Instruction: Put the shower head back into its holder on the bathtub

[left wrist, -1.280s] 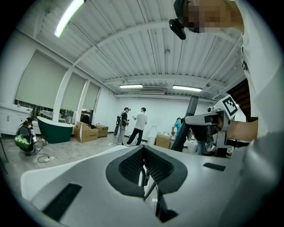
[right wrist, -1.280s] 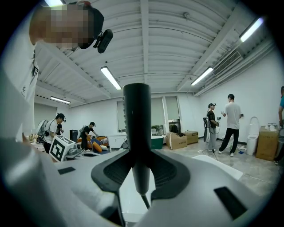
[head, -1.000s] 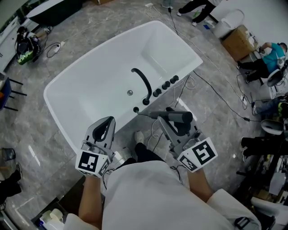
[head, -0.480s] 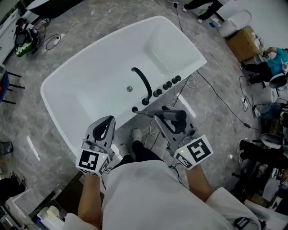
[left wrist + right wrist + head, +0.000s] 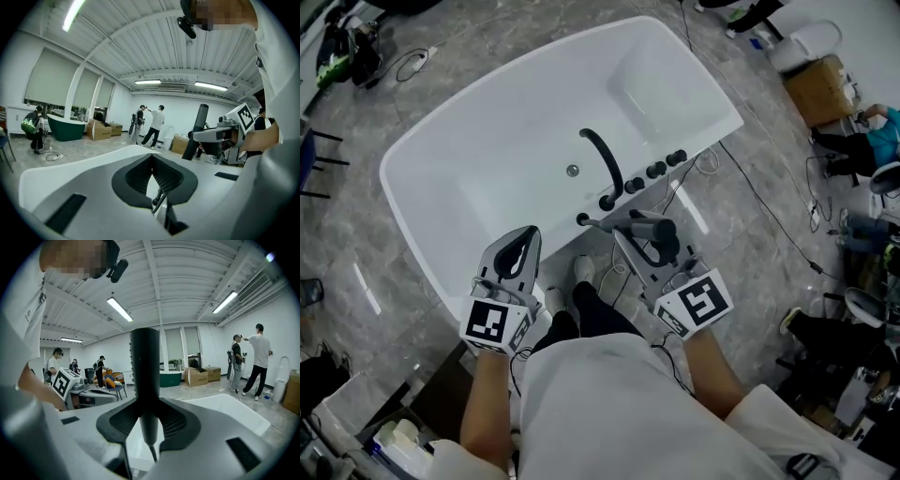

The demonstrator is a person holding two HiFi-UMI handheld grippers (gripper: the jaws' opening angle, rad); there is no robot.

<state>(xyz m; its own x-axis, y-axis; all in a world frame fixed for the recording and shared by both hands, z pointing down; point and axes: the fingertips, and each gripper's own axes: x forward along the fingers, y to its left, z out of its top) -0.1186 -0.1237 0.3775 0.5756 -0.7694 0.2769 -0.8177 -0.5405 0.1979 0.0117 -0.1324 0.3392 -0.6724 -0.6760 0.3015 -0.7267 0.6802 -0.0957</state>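
A person in a white top (image 5: pixel 609 394) stands at the near rim of a white oval freestanding bathtub (image 5: pixel 487 150), holding a grey two-jaw gripper in each hand. The left gripper (image 5: pixel 151 158) has its marker cube toward the body and hangs over the grey marbled floor (image 5: pixel 422 309), just short of the tub's edge. Its jaws are pressed together at the tips with nothing between them.

The right gripper (image 5: pixel 146 401) is clamped on the dark grey cylindrical shower head (image 5: pixel 144 366). The pads grasp it where it narrows, and the thick body rises above the jaws in the right gripper view. From the head view the shower head lies nearly level, just outside the tub's near edge and not seated in anything. Its slim end points toward a small black round fitting (image 5: pixel 583 219) on the rim. Whether the two touch cannot be told.

Beyond that fitting, along the same rim, stand a black arched spout (image 5: pixel 605 167) reaching over the basin and a row of three black round knobs (image 5: pixel 656 172). A small round metal drain (image 5: pixel 572 171) sits in the tub floor beside the spout. Farther off, dark cables (image 5: pixel 769 211) trail across the floor toward a brown cardboard box (image 5: pixel 820 86).
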